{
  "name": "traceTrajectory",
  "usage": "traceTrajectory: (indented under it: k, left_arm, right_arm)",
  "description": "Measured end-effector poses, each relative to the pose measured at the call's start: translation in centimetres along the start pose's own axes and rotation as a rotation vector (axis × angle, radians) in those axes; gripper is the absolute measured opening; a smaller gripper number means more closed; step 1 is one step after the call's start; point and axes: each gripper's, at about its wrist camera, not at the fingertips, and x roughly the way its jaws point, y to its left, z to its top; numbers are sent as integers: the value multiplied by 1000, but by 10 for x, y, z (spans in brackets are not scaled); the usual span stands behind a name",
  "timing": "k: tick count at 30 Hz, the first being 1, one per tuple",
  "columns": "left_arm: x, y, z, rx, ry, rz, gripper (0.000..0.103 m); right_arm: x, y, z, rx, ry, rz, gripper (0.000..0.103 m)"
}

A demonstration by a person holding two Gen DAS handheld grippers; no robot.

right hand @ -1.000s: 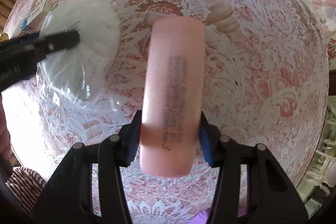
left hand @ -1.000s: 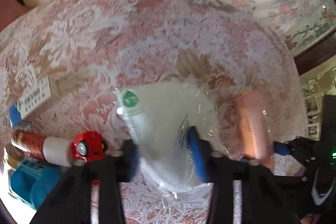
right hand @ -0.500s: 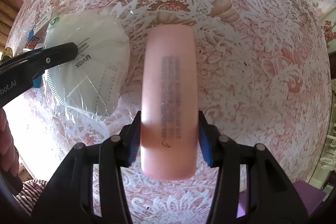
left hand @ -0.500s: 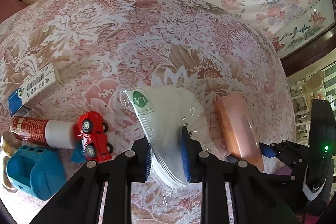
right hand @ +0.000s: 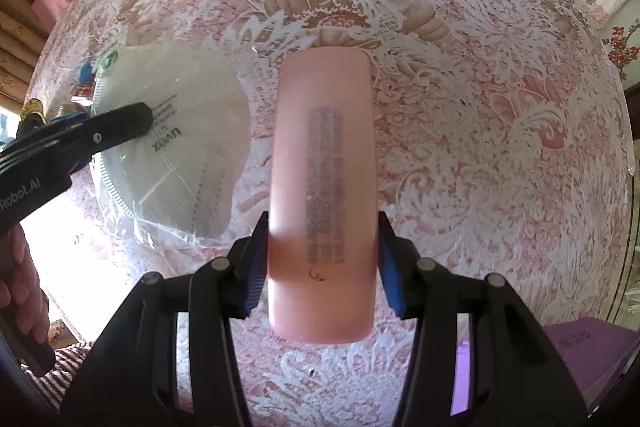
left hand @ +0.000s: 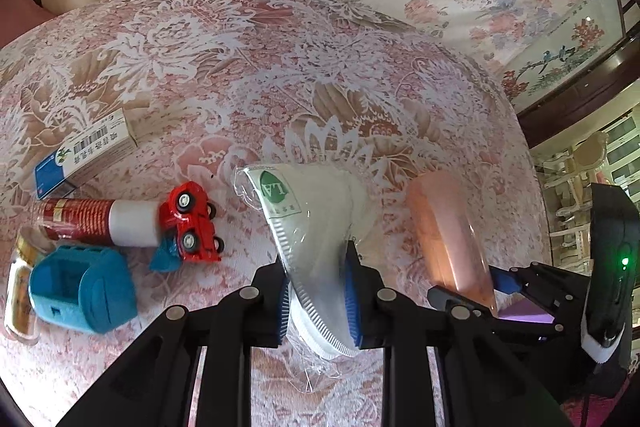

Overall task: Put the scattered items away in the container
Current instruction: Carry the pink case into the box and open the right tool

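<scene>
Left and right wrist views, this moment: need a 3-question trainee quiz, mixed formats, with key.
1. True or false: the left hand-held gripper is shut on the wrapped face mask.
2. Multiple choice: what does the right hand-held gripper hold? A) the red toy car B) the pink tube C) the medicine box
3. Fill in: the red toy car lies on its ____, wheels showing.

Key: 1 true; 2 B; 3 side.
</scene>
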Motion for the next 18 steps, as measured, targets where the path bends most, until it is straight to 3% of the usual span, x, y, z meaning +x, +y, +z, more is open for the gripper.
traceTrajectory:
  k: [4, 6, 18]
  left_arm:
    - [-21, -5, -3, 5, -31, -24, 23]
    - [-33, -10, -3, 8, -48, -39, 23]
    - [-90, -81, -12, 131, -137, -160, 23]
  right_arm:
    - [-18, -16, 5, 2, -47, 15, 51]
    - [-47, -32, 8, 12, -74, 21, 51]
    - [-151, -78, -45, 129, -243, -13, 51]
